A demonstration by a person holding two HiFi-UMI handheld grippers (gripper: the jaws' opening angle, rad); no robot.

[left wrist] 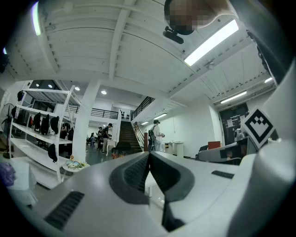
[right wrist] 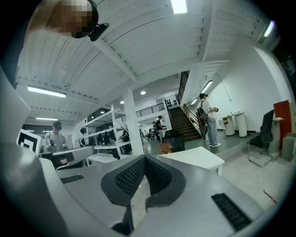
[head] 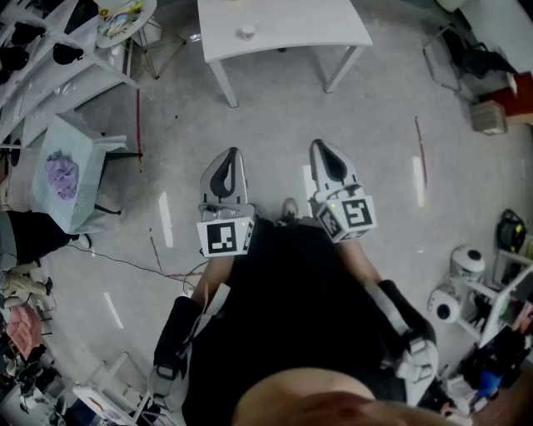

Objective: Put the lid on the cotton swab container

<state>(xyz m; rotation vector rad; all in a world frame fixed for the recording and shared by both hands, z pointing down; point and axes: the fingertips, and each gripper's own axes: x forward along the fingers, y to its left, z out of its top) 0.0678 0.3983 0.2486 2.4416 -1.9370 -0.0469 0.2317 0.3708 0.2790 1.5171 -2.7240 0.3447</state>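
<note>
Left gripper (head: 231, 153) and right gripper (head: 321, 145) — both with jaws together — hang well apart from the white table (head: 287, 23)

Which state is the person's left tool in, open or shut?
Shut. In the left gripper view the grey left tool has its dark ribbed jaws touching at the tips, with nothing between them.

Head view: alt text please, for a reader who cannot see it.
A person standing on a grey floor holds the left tool and right tool, both shut and empty, pointing toward a white table ahead. A small round object sits on it, too small to identify.
</note>
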